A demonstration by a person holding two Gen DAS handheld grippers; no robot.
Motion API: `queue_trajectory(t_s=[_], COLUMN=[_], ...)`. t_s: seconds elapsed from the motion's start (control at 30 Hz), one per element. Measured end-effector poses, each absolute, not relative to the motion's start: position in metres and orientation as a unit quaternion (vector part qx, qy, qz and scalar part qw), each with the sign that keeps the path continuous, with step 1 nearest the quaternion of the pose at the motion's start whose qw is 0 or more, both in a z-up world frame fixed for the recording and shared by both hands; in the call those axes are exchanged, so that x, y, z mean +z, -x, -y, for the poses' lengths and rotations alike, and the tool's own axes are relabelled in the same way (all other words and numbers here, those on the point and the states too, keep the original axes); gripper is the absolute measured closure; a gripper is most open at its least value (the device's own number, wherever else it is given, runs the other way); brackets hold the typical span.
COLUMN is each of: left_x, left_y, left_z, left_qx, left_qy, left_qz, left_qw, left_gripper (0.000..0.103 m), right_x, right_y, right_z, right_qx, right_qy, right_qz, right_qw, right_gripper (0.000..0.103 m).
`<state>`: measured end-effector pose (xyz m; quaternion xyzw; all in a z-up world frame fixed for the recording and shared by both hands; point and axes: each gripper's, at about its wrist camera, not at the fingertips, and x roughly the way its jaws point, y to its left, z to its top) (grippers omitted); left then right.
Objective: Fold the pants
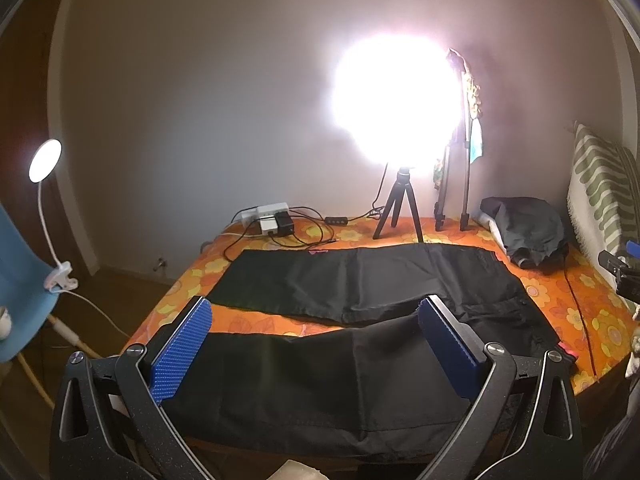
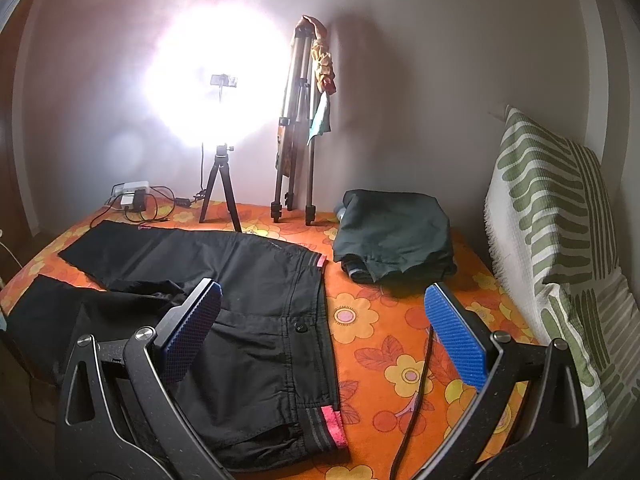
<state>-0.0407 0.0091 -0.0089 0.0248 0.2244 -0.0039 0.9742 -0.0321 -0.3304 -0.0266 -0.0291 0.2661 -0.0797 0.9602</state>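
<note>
A bright ring light [image 2: 212,84] stands on a small tripod [image 2: 219,184] on the orange flowered bedsheet [image 2: 384,344]. Beside it leans a folded tall tripod [image 2: 294,128], and a dark folded garment [image 2: 394,236] lies near a green striped pillow [image 2: 560,240]. A power strip [image 1: 270,212] lies at the far left corner.

text: none legible | labels: none | brands: none | numbers: none | signs: none

The black pants [image 2: 256,312] lie flat and unfolded on the bed — legs spread apart in a V, reaching left. The waistband sits at the right, buttoned, with pink-red patches at its ends
</note>
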Motion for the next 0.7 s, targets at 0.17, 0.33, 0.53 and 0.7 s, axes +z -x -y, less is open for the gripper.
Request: queue_trajectory(t_s=[0.17,0.33,0.53,0.7], left_x=[-0.0073,-0.0069,-0.0071,-0.0074], left_y=[0.0410,0.0410,0.0403,0.0407], left_z=[-0.0060,-0.0051,-0.0054,-0.0052], left_qx=[-0.004,-0.004,-0.003,-0.005], left_qy=[-0.027,-0.027,-0.029,-0.028], left_qz=[-0.224,-0.224,-0.224,-0.225], left_qw=[0.974,0.974,0.974,0.974], left_gripper=[0.000,0.000,0.000,0.000], right_x=[-0.0263,-0.0250,-0.0247,-0.0243], right_y=[0.0328,0.0353,0.0355,0.0355], right_z=[0.3304,0.3292,0.3285,0.3282], right_qx=[-0.079,-0.076,-0.076,-0.077], right_qy=[0.029,0.030,0.030,0.030], right_qz=[-0.267,-0.266,-0.266,-0.266], right_qw=[0.960,0.961,0.960,0.960], right_gripper=[0.000,0.000,0.000,0.000])
